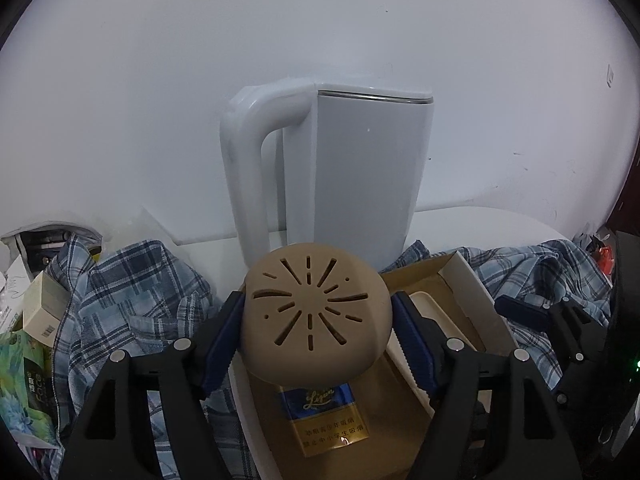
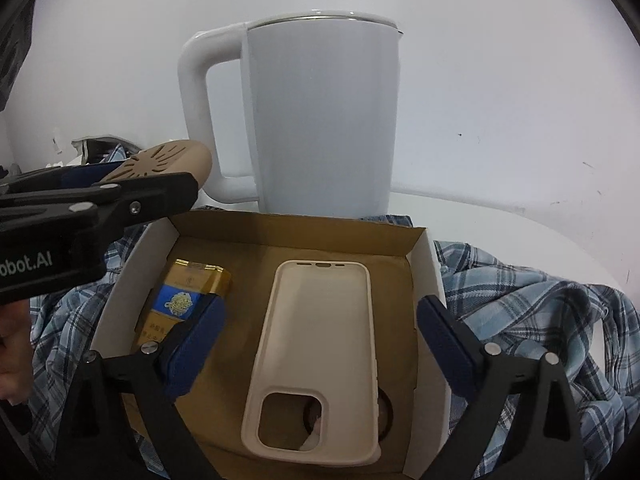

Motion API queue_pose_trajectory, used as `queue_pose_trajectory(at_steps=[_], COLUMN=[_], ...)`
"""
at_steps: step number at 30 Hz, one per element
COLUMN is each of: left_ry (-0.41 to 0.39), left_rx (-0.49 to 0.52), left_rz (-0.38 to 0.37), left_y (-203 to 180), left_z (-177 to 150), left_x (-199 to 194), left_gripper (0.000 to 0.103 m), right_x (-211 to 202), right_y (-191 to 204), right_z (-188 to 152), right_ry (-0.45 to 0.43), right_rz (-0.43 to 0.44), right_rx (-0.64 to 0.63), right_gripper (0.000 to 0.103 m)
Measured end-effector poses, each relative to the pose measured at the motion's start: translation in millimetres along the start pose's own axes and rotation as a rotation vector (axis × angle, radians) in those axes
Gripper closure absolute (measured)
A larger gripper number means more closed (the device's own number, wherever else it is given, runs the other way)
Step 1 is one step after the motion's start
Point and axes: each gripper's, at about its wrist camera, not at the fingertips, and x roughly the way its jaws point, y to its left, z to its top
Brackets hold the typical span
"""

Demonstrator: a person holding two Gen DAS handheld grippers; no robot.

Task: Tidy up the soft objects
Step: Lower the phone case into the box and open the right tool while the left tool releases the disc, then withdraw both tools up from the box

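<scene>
My left gripper (image 1: 318, 328) is shut on a tan, round soft cover with slits (image 1: 316, 312), held in the air over the left part of an open cardboard box (image 1: 468, 280). The right wrist view shows this cover (image 2: 168, 164) from the side, above the box's left wall. My right gripper (image 2: 318, 344) is open over the box (image 2: 428, 272). A cream phone case (image 2: 320, 340) lies flat on the box floor below its fingers, and the pads do not touch it. A blue and gold cigarette pack (image 2: 184, 300) lies in the box to the left of the case.
A white electric kettle (image 2: 320, 120) stands right behind the box against the white wall. A blue plaid shirt (image 1: 132, 292) lies crumpled under and around the box on the white table (image 2: 500, 220). A small carton (image 1: 44, 308) and a green packet (image 1: 20, 392) sit at far left.
</scene>
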Motion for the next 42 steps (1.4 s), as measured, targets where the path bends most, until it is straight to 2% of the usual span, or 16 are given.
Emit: queue_pose_trajectory(at_steps=[1, 2, 3, 6, 18, 24, 29, 33, 36, 42], left_ry=[-0.001, -0.001, -0.001, -0.032, -0.044, -0.076, -0.157, -0.242, -0.307, -0.369], left_rx=[0.002, 0.002, 0.004, -0.001, -0.008, 0.006, 0.016, -0.019, -0.009, 0.019], left_rz=[0.0, 0.006, 0.015, 0.04, 0.036, 0.048, 0.044, 0.068, 0.083, 0.11], left_y=[-0.2, -0.5, -1.0, -1.8, 0.5, -3.5, -8.0, -5.8, -9.2, -18.9], left_z=[-0.2, -0.4, -0.2, 0.0, 1.7, 4.1, 13.4, 19.5, 17.2, 1.6], left_x=[0.3, 0.5, 0.9, -1.7, -7.4, -22.1, -64.1, -109.5, -146.5, -201.2], left_gripper=[0.022, 0.014, 0.012, 0.011, 0.011, 0.011, 0.011, 0.011, 0.011, 0.011], right_x=[0.3, -0.4, -2.9, -4.7, -9.1, -22.3, -51.4, -84.2, -112.3, -178.6], right_y=[-0.7, -1.0, -5.8, -8.9, -13.2, -16.2, -13.2, -6.7, -2.8, 11.3], right_z=[0.0, 0.6, 1.4, 3.4, 6.2, 12.4, 24.4, 29.8, 29.9, 25.6], right_ry=[0.002, 0.004, 0.004, 0.004, -0.003, -0.047, -0.107, -0.171, -0.205, -0.314], right_rz=[-0.007, -0.012, -0.017, -0.02, -0.02, -0.035, -0.052, -0.101, -0.089, -0.075], right_rx=[-0.002, -0.006, -0.009, -0.008, -0.002, 0.024, 0.005, -0.031, -0.037, -0.046], right_gripper=[0.007, 0.007, 0.007, 0.007, 0.007, 0.007, 0.007, 0.007, 0.007, 0.007])
